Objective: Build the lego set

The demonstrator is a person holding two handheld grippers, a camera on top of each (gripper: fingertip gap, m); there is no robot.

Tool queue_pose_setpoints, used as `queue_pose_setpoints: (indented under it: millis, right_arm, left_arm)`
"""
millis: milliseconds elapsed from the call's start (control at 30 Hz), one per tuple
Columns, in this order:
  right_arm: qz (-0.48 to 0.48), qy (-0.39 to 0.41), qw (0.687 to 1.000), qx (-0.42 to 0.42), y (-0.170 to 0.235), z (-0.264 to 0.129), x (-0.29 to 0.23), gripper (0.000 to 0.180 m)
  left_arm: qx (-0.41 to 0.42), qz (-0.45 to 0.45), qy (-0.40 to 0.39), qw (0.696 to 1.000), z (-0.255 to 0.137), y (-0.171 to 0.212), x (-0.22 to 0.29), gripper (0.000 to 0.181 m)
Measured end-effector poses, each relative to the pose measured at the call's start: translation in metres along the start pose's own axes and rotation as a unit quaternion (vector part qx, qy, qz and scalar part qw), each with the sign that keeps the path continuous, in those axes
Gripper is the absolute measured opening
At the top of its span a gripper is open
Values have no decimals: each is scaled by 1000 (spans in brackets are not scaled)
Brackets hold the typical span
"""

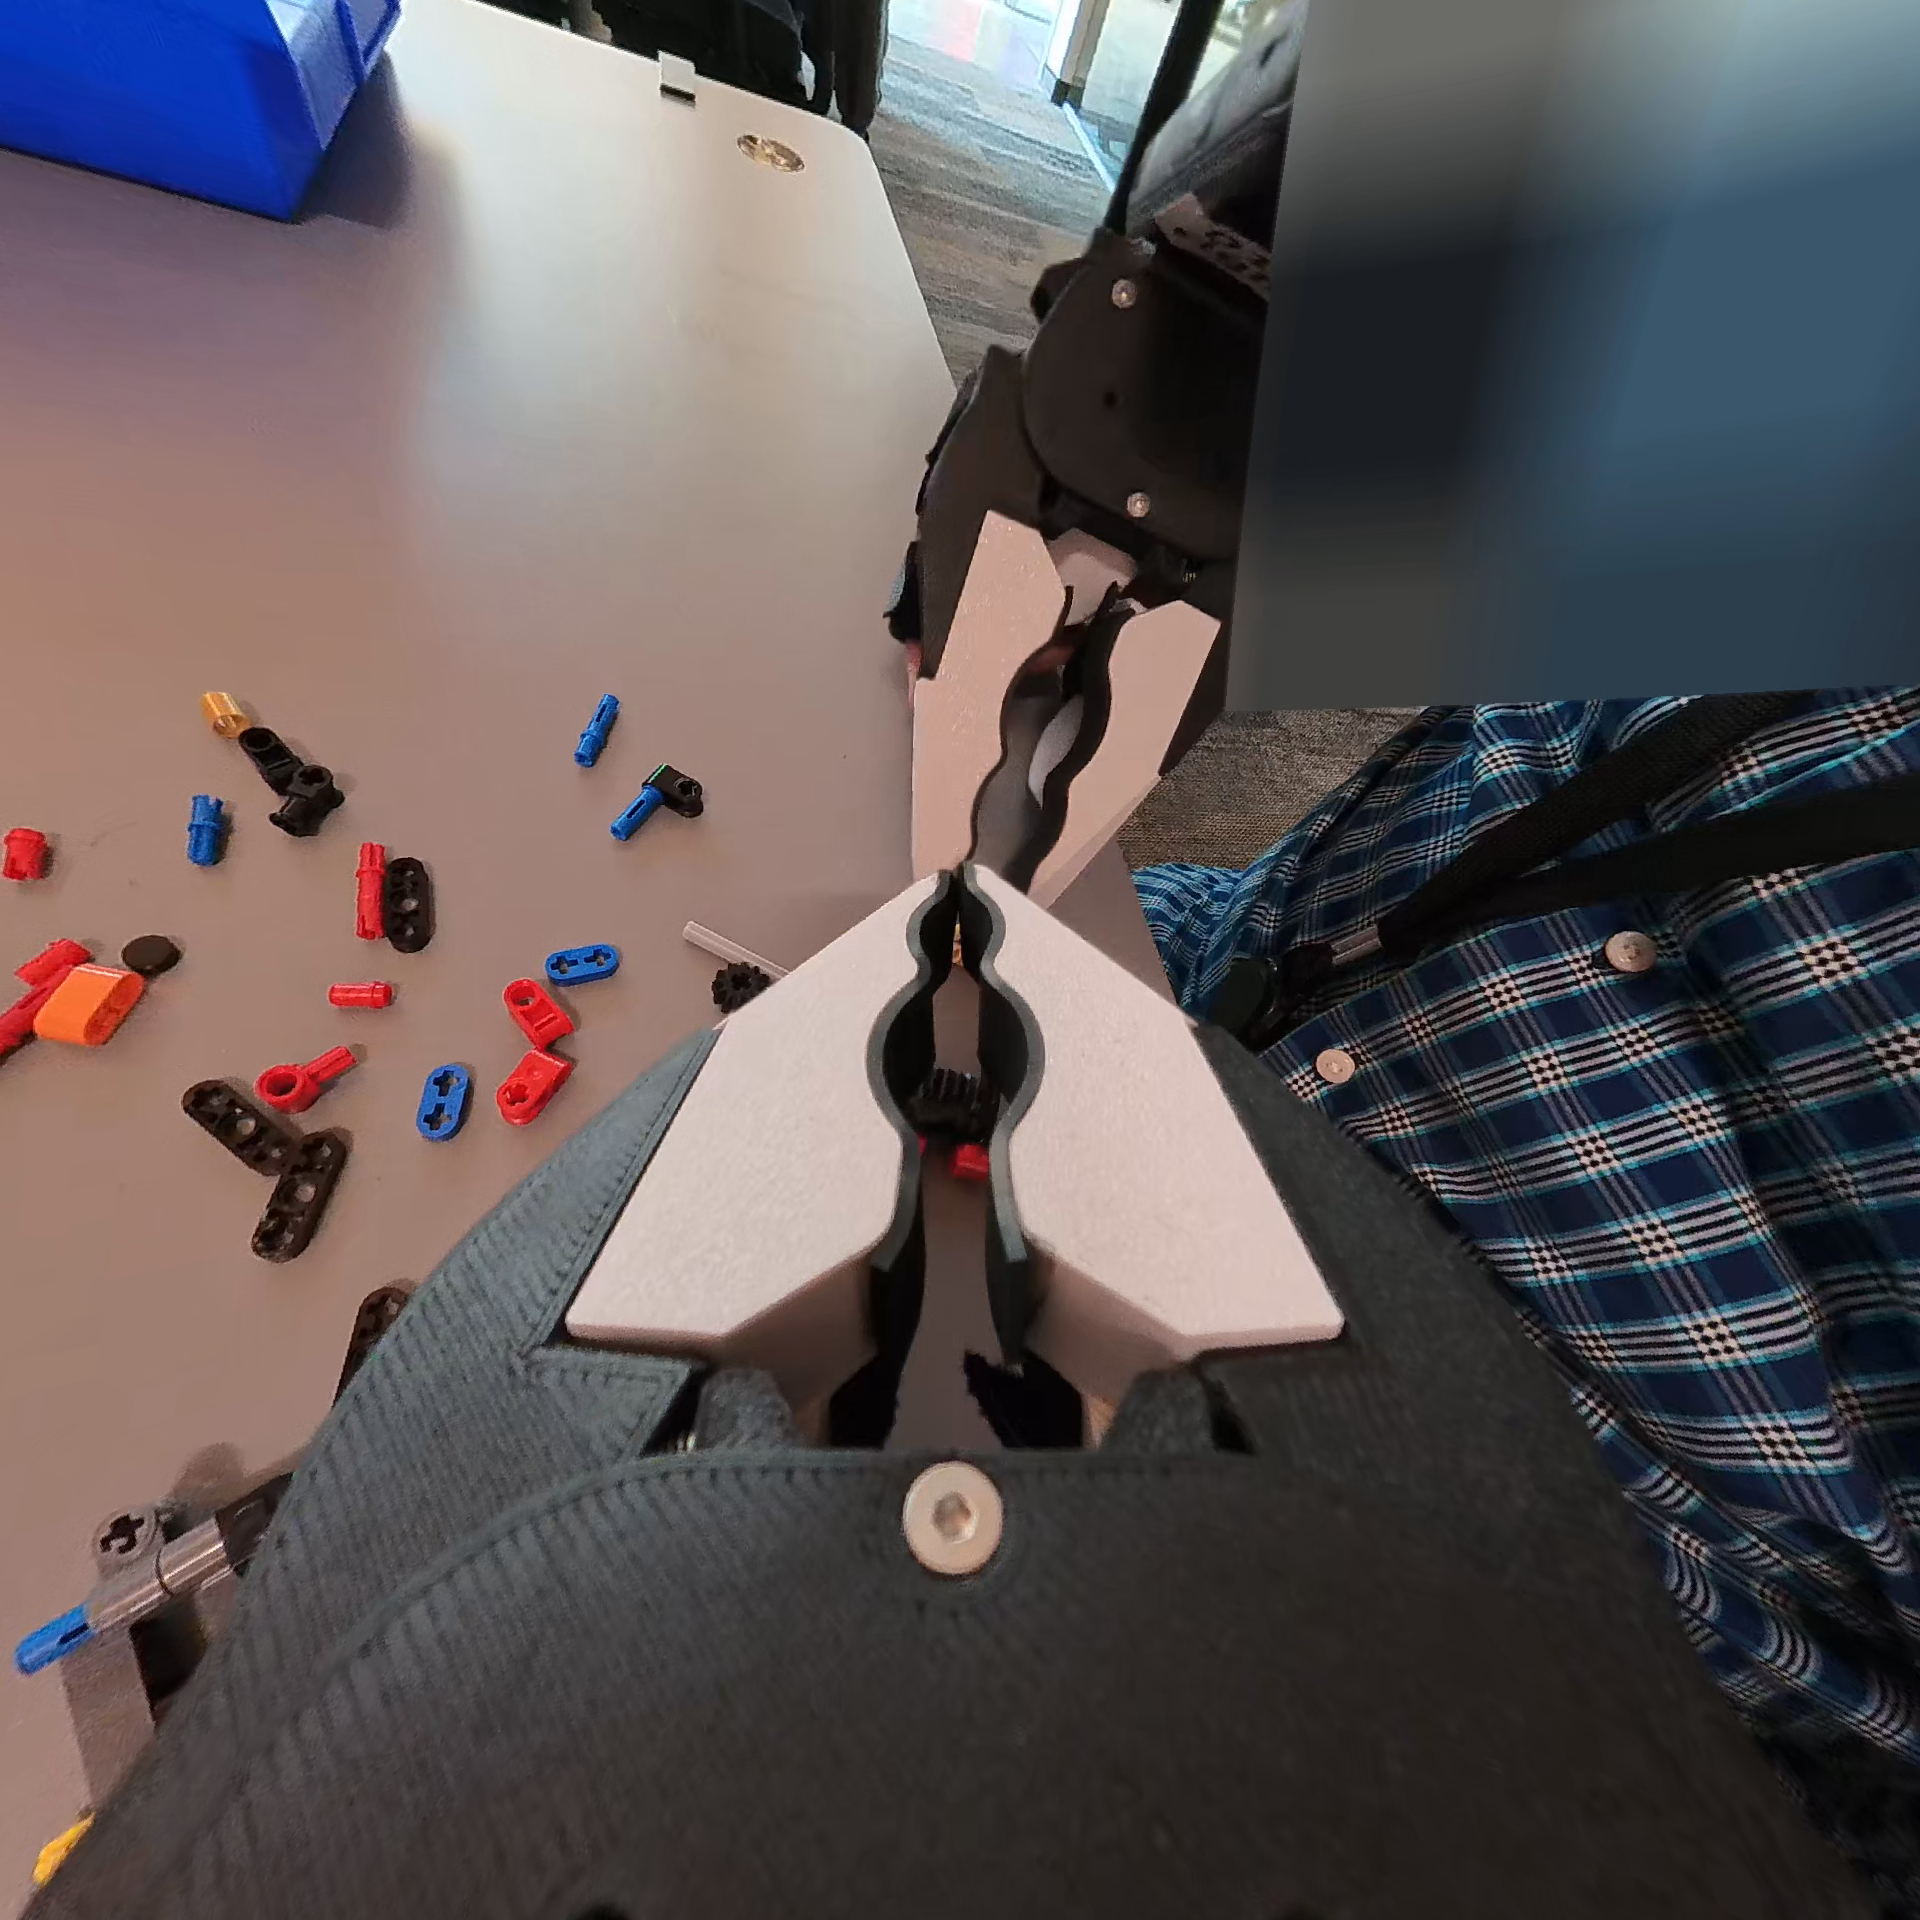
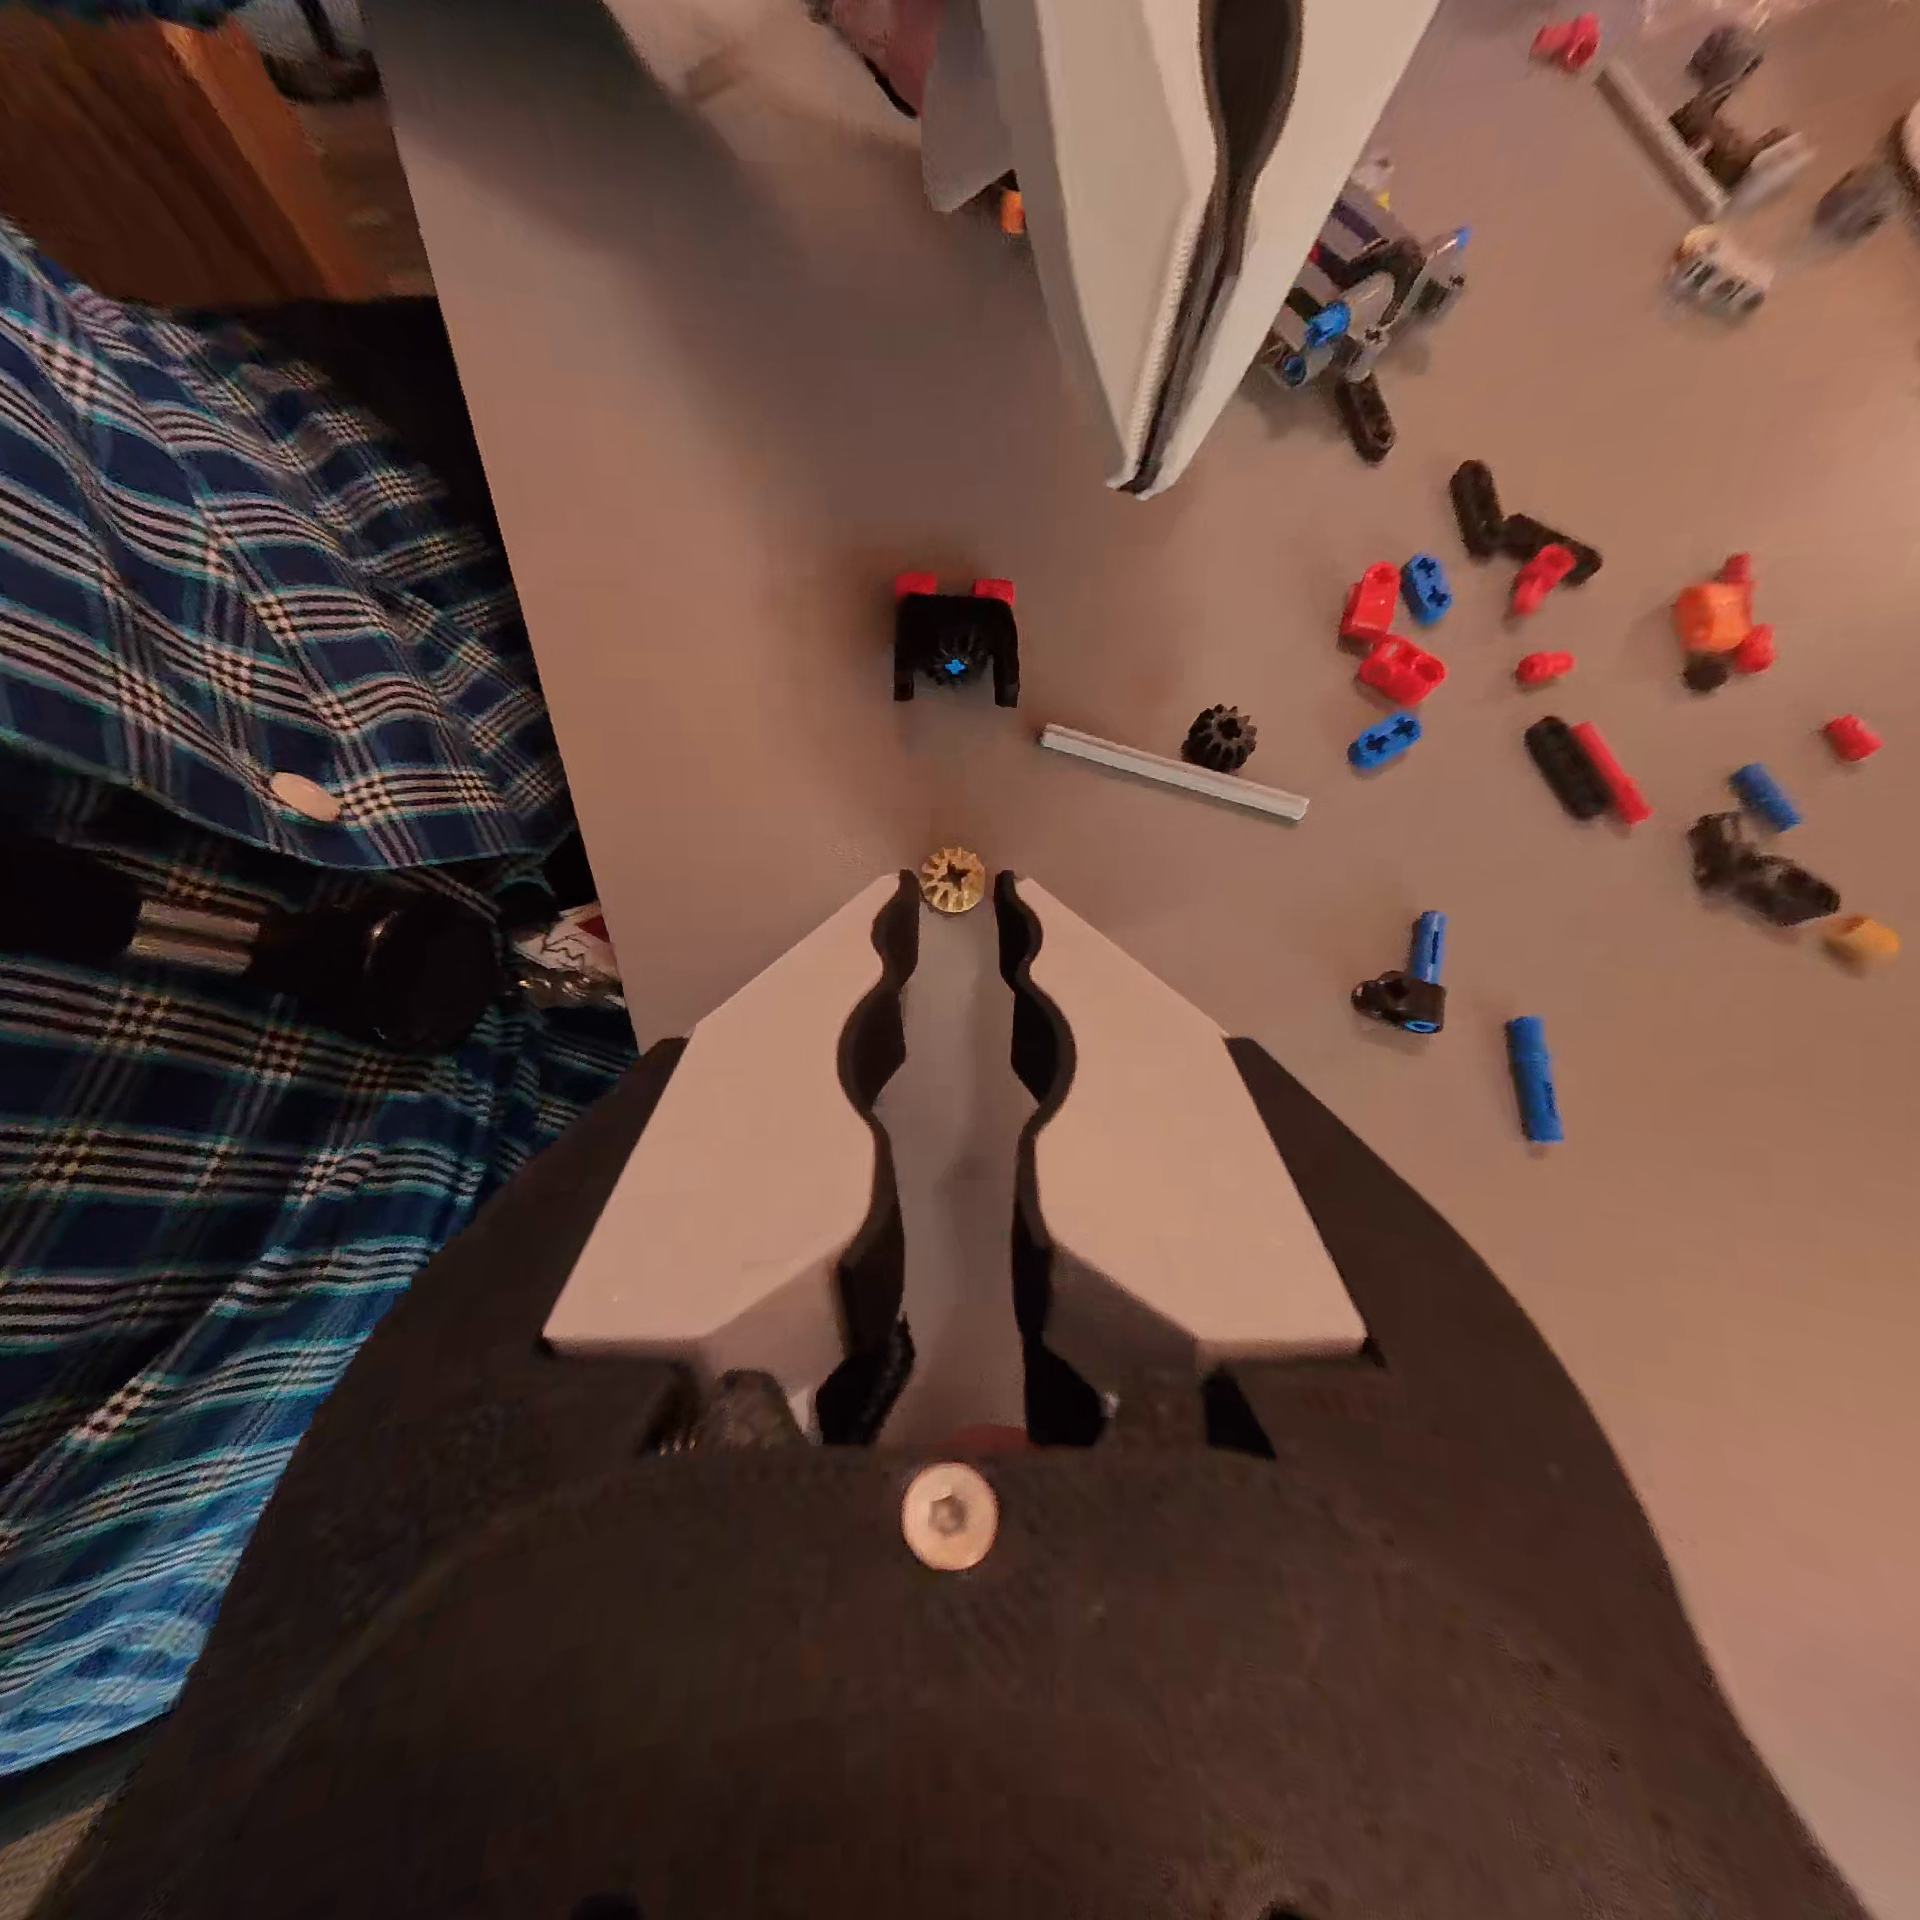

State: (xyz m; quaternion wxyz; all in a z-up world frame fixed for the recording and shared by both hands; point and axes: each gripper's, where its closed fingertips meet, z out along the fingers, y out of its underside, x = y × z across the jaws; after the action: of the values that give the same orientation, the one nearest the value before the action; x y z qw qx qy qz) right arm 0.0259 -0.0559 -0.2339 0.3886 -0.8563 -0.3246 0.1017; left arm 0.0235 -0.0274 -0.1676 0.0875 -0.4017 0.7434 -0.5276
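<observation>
My right gripper [image 2: 952, 883] is shut on a small tan gear [image 2: 952, 881] at its fingertips, just above the grey table [image 2: 727, 416]. A black piece with two red pins and a blue centre [image 2: 954, 644] lies on the table just ahead of it. In the left wrist view this piece shows through the finger gap [image 1: 951, 1112]. My left gripper [image 1: 956, 883] is shut and holds nothing. It hovers above the table, with its tips next to the right gripper [image 1: 1039, 769]. It shows from above in the right wrist view [image 2: 1143, 457].
A grey axle [image 2: 1174, 774] and a small black gear [image 2: 1218, 738] lie close by. Several loose red, blue and black pieces [image 1: 416, 987] are scattered beyond them. A grey part-built model [image 2: 1371, 291] and a blue bin [image 1: 177, 94] stand farther off. A person in a plaid shirt [image 1: 1610, 1143] sits at the table edge. There is about 8 cm between the tips of the two grippers.
</observation>
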Motion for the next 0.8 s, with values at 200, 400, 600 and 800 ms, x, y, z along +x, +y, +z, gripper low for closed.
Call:
queue_pose_setpoints:
  millis: [200,400,600,800]
  right_arm:
    - [10,-6,1000,0,-1,1,2,7]
    - [-51,72,996,34,-16,-8,15,7]
    - [-90,117,987,67,-33,-19,22,7]
    - [-160,163,970,77,-51,-28,22,7]
  left_arm:
    - [-14,0,-15,1000,1,5,-5,2]
    - [-41,-6,-26,999,10,12,-6,13]
    - [-51,0,-31,998,13,13,-7,14]
    - [-37,-15,-1,999,15,7,2,10]
